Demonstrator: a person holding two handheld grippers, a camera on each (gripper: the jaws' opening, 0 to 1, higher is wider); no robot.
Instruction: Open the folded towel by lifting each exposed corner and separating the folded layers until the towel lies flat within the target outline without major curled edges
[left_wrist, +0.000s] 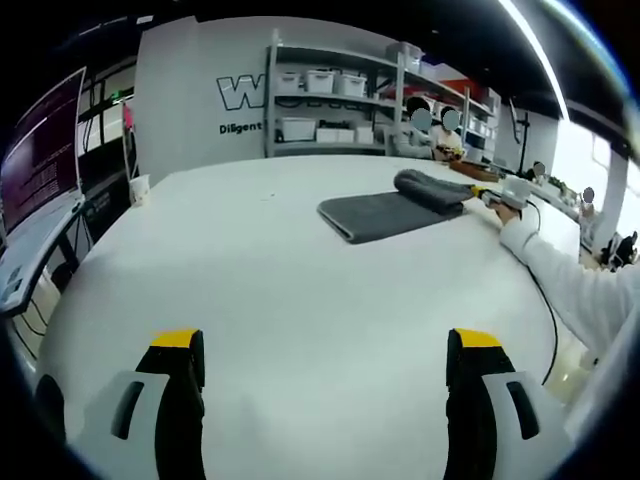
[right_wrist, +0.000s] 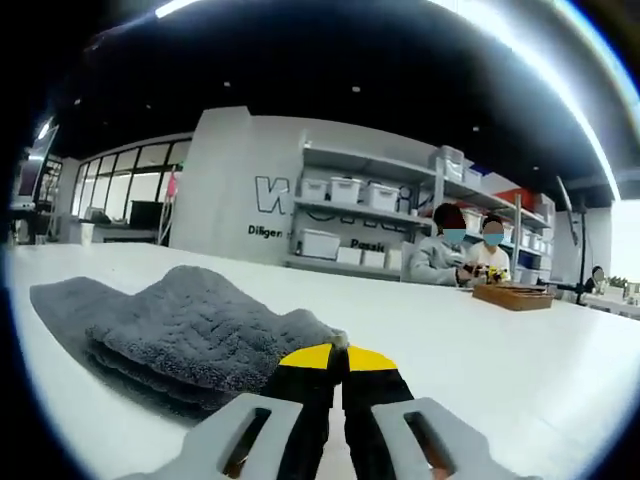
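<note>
While my left gripper (left_wrist: 320, 370) idles with jaws wide apart over bare worktop (left_wrist: 250, 270), the towel (left_wrist: 400, 208) lies folded far ahead; my right gripper (right_wrist: 338, 358) pinches its near edge, and might lift several layers together.

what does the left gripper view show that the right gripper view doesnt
Left gripper view: its own tongs open over bare table, a monitor at the edge, a sleeve reaching to the towel's far side.

Right gripper view: its tongs shut, tips at the towel's near edge, though whether they pinch it is unclear; a wooden tray and a row of windows.

Both: the grey towel with a layer folded over, shelves of bins, seated people.
</note>
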